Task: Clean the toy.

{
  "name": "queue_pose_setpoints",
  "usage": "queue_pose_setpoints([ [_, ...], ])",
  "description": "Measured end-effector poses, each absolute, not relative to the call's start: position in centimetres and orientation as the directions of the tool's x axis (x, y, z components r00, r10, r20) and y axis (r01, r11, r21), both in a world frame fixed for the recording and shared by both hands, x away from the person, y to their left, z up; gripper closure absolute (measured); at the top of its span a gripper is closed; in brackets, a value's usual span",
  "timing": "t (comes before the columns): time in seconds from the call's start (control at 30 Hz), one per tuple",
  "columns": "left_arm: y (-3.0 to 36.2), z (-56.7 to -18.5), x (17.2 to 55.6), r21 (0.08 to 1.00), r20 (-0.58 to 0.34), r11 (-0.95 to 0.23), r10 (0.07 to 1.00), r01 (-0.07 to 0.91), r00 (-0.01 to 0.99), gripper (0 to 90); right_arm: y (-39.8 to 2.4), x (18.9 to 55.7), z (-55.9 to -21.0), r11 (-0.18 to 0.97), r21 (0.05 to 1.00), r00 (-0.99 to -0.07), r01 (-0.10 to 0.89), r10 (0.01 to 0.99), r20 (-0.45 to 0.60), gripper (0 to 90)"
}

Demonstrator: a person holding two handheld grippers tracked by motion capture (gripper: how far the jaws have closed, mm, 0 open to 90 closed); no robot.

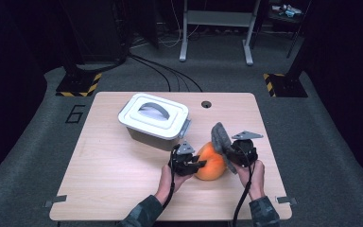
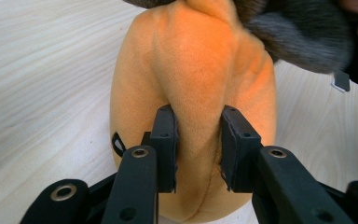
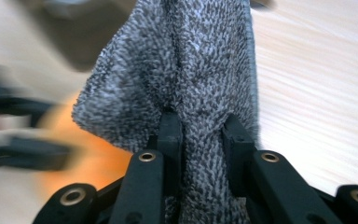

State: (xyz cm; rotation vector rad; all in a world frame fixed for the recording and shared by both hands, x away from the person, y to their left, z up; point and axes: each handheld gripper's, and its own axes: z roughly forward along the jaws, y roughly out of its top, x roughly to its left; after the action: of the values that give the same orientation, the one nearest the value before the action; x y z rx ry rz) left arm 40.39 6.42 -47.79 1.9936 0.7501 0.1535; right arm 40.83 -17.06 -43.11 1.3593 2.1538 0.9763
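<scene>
Dark grey carpet surrounds a pale wooden table [image 1: 123, 165], with black cables running across the floor toward a metal stand [image 1: 216, 28] at the top centre of the high view. On the table, left of centre, sits a grey lidded box [image 1: 153, 120] with a white lid and a grey handle.

Low and right of centre in the high view lies an orange plush toy [image 1: 210, 162] — soft, rounded, resting on the table surface just below and to the right of the box. The left hand-held gripper [image 1: 196, 164] comes in from the lower left and is clamped on the toy's left side; in the left gripper view its jaws pinch a raised fold of the orange plush [image 2: 198, 84] between the pads, the fabric bunched up between them.

The right hand-held gripper [image 1: 229, 153] sits just to the right of the toy, jaws closed tight on a grey fluffy cloth [image 1: 220, 137]. In the right gripper view the cloth [image 3: 191, 79] rises from between the jaws and spreads wide above them, blurred orange showing at the lower left behind it. In the high view the cloth stands up over the toy's upper right side — touching or very nearly so, I cannot tell which.
</scene>
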Motion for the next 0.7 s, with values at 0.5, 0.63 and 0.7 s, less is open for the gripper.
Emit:
queue_pose_setpoints([
  [0.5, 5.3, -47.2, 40.5, 0.835, -0.163, -0.354, 0.574, 0.422, 0.803, 67.0, -19.1, 40.8, -43.3, 0.219, 0.755, -0.396, 0.618, 0.916, 0.059, 72.8],
  [0.63, 5.4, -47.3, 40.7, 0.831, -0.17, -0.351, 0.578, 0.431, 0.798, 67.1, -18.1, 39.1, -41.1, 0.224, 0.802, -0.445, 0.554, 0.893, 0.058, 72.8],
  [0.7, 5.4, -47.3, 40.7, 0.831, -0.168, -0.353, 0.577, 0.43, 0.799, 67.1, -16.5, 38.2, -40.1, 0.266, 0.811, -0.492, 0.522, 0.87, 0.032, 72.7],
])
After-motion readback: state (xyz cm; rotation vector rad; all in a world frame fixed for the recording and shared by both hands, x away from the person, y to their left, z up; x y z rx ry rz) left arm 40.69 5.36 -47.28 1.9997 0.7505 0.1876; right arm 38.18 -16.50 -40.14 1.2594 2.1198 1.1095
